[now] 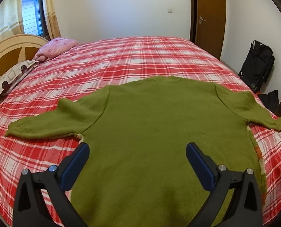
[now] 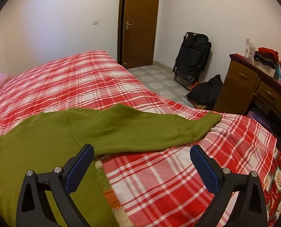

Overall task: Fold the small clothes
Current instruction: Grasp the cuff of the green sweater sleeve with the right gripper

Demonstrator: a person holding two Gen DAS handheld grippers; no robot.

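Observation:
A green knitted sweater [image 1: 159,124] lies flat on the red plaid bed cover [image 1: 121,60], both sleeves spread out to the sides. My left gripper [image 1: 137,147] hovers open over the sweater's lower body, nothing between its blue pads. In the right wrist view the same sweater [image 2: 51,132] fills the lower left, and its right sleeve [image 2: 159,128] stretches across toward the bed's corner. My right gripper [image 2: 142,149] stands open just below that sleeve, its left finger over the sweater's side edge and its right finger over bare cover.
Pillows [image 1: 57,47] and a headboard [image 1: 5,54] sit at the far left. A brown door [image 2: 140,24], a folded black chair [image 2: 192,58], a dark bag [image 2: 206,92] on the floor and a wooden dresser [image 2: 254,87] stand right of the bed [image 2: 216,160].

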